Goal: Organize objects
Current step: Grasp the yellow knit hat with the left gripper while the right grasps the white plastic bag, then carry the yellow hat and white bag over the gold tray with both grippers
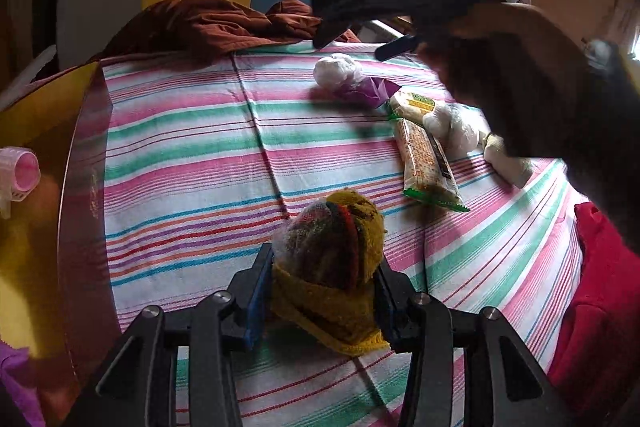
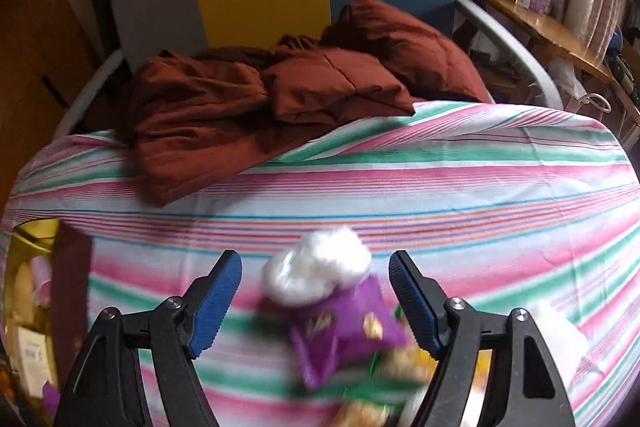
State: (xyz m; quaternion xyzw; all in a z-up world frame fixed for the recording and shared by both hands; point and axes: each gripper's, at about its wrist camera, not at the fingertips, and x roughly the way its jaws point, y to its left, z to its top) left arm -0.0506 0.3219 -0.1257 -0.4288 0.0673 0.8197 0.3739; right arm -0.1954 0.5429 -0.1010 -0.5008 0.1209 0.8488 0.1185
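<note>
Gripping the yellow knit bundle [image 1: 332,267] on the striped bed sheet [image 1: 180,155], left gripper [image 1: 320,303] jaws look pressed to its sides; soft, could slip; right gripper [image 2: 316,299] jaws open over purple packet [image 2: 344,323], near white wad [image 2: 316,267]; blurred, may snag both.

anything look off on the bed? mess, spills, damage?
No spill or damage visible. The brown cloth lies crumpled in a heap at the far edge of the striped sheet. The snack packets and white bundles lie loosely clustered, some overlapping. The purple packet is blurred in the right wrist view, so its condition can't be judged.
</note>
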